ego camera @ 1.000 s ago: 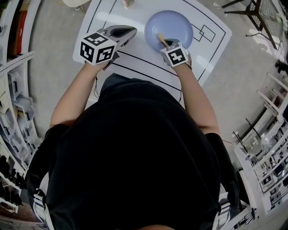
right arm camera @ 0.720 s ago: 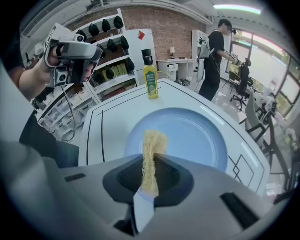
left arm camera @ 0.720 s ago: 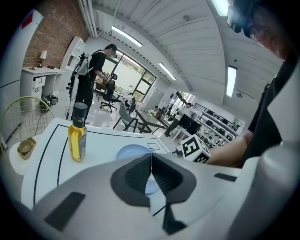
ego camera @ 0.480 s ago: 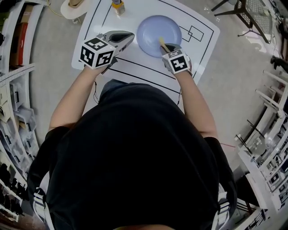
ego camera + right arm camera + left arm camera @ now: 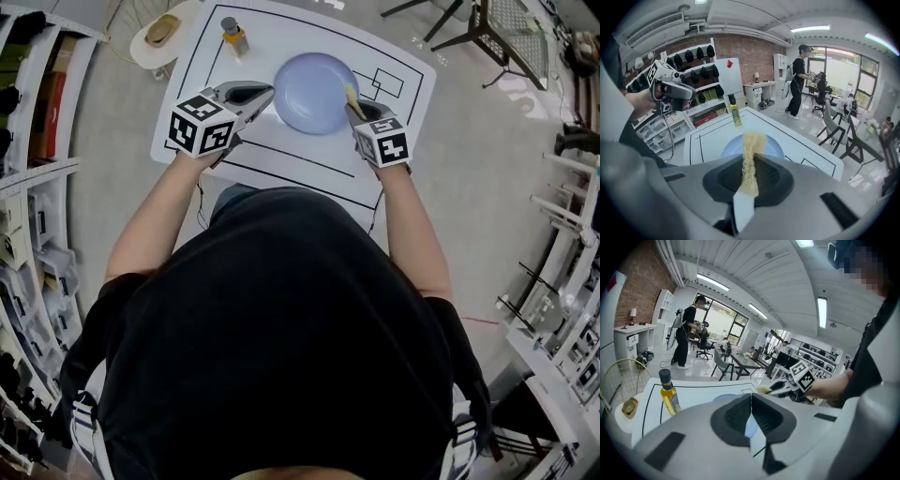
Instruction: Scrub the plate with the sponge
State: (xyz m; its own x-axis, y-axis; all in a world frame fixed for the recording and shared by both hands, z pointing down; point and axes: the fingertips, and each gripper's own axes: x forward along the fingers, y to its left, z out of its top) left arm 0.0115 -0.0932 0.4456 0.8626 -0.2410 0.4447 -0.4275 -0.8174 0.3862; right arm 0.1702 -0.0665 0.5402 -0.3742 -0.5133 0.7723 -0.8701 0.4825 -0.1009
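A pale blue plate lies on the white table. My right gripper is shut on a thin yellow sponge, which sits at the plate's right rim. In the right gripper view the sponge sticks out past the closed jaws over the plate. I cannot tell whether it touches the plate. My left gripper is shut and holds nothing, its tip at the plate's left edge. In the left gripper view only slivers of the plate show around the left gripper.
A bottle of yellow oil stands at the table's far left, also seen as the bottle in the left gripper view. A round stool with a hat is beyond the left corner. Shelves line both sides. Chairs, desks and people are farther off.
The right gripper has carried the sponge from the plate's middle out to its right rim. The left gripper's tip has closed in on the plate's left edge.
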